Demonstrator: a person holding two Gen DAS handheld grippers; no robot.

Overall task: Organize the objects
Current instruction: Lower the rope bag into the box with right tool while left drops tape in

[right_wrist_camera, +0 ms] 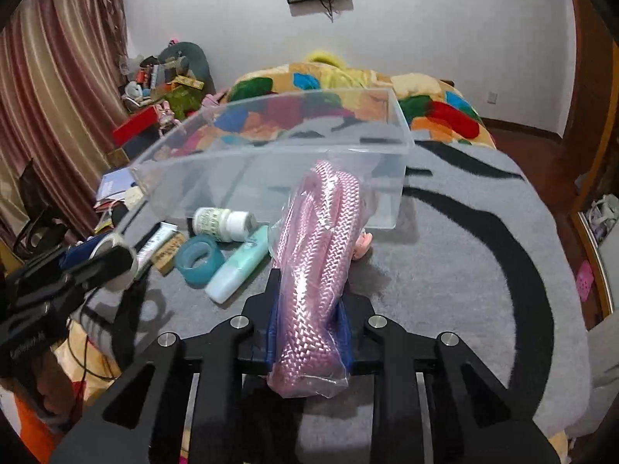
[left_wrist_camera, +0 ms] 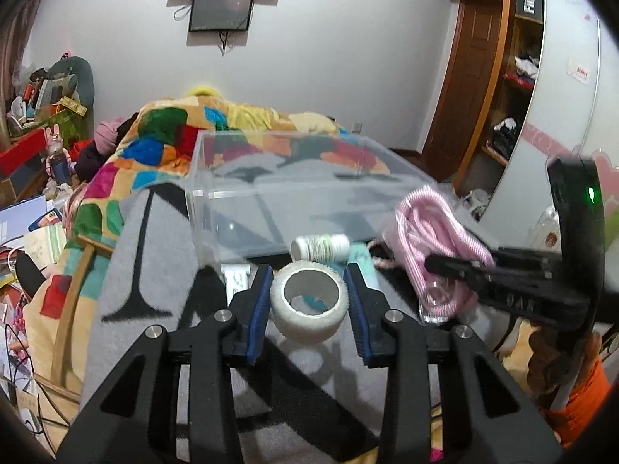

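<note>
My left gripper (left_wrist_camera: 307, 294) is shut on a white tape roll (left_wrist_camera: 307, 305) and holds it above the grey blanket, just in front of the clear plastic box (left_wrist_camera: 216, 193). My right gripper (right_wrist_camera: 309, 305) is shut on a bagged pink rope (right_wrist_camera: 321, 255), lifted in front of the same box (right_wrist_camera: 162, 189). The rope also shows in the left wrist view (left_wrist_camera: 437, 228), at the right. On the blanket lie a white pill bottle (right_wrist_camera: 222, 223), a teal tape ring (right_wrist_camera: 199, 261), a mint tube (right_wrist_camera: 240, 266) and a small white tube (right_wrist_camera: 154, 241).
The box stands on a bed with a grey and black blanket (right_wrist_camera: 464, 255); a colourful quilt (right_wrist_camera: 348, 77) lies behind it. Cluttered shelves and boxes (right_wrist_camera: 162, 89) are at the left, a curtain (right_wrist_camera: 50, 96) further left, a wardrobe (left_wrist_camera: 514, 77) at the right.
</note>
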